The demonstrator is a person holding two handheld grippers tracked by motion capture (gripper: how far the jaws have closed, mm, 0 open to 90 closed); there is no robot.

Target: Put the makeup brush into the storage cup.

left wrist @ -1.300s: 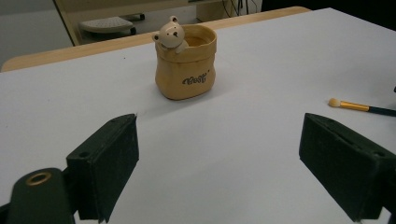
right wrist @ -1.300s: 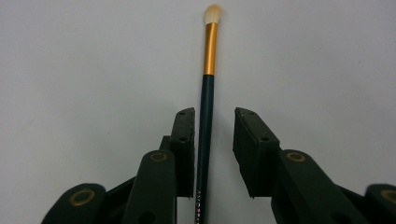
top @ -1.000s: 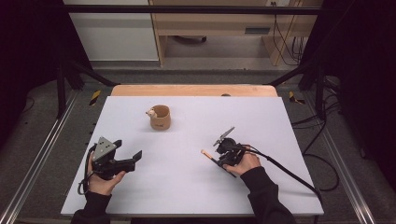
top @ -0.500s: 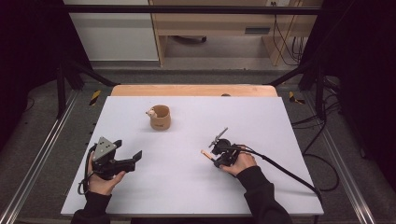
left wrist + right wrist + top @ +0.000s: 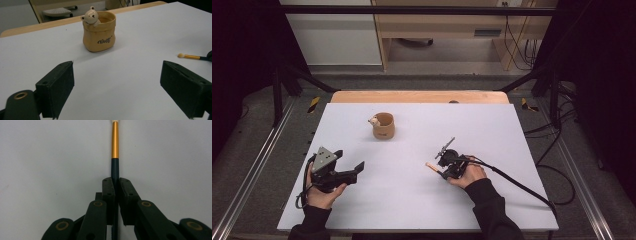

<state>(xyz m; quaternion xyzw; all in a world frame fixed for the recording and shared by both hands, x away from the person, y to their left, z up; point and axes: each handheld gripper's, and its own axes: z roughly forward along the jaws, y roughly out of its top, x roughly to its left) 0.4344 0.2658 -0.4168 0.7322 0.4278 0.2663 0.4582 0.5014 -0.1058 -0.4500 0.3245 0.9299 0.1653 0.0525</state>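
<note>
Right gripper view: hand-held gripper (image 5: 116,185) clenched on a brush (image 5: 115,152), black handle, gold ferrule.

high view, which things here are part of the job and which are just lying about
In the job:
- brush, dark handle clamped in the right gripper, whose jaws have just been closing on it
- bear cup, the only container on the table
- left gripper, jaws open, facing the cup

Lying about:
- cables on the floor behind
</note>
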